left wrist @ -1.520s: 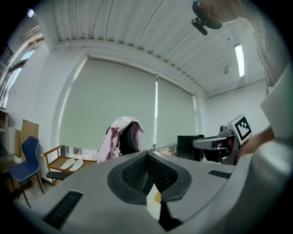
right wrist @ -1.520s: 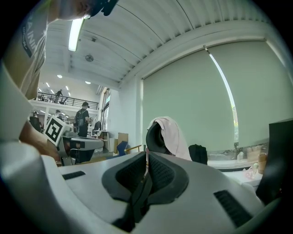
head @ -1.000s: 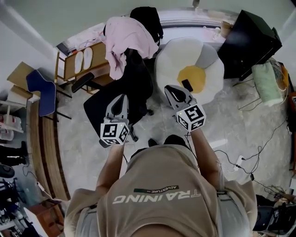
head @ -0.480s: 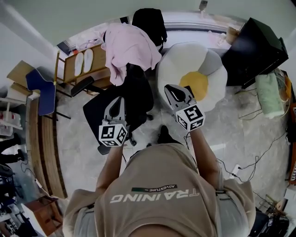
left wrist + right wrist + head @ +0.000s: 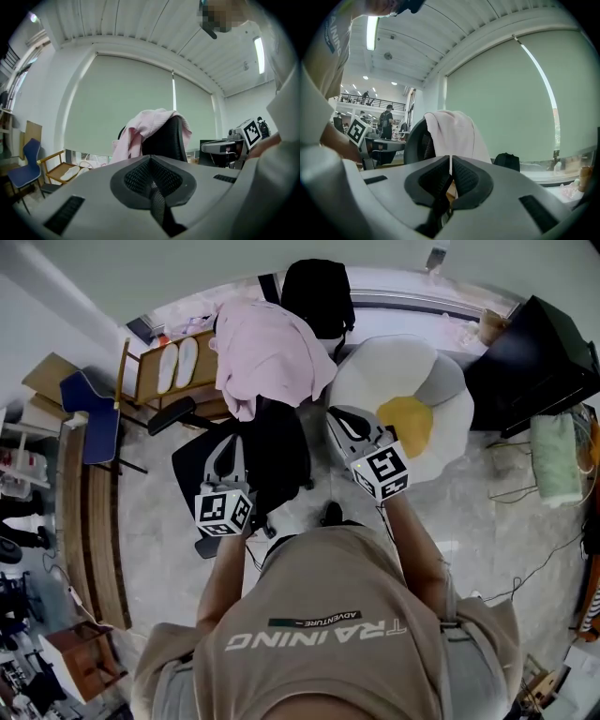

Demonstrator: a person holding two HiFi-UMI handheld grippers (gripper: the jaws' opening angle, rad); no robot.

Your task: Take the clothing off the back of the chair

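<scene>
Head view, nearest first: the left gripper (image 5: 229,444) is held out level with its jaws pressed together and nothing between them. To its right, the right gripper (image 5: 342,420) is the same, jaws closed and empty. Just beyond both stands the black chair (image 5: 281,451). Pink clothing (image 5: 267,352) hangs draped over the top of the chair's back, clear of both grippers. Off to the right lies an egg-shaped cushion (image 5: 412,381), and farthest out a black bag (image 5: 319,292) sits by the window.

Left claw (image 5: 150,164) jaws together, empty; pink clothing (image 5: 137,131) draped over chair back (image 5: 164,140)
</scene>
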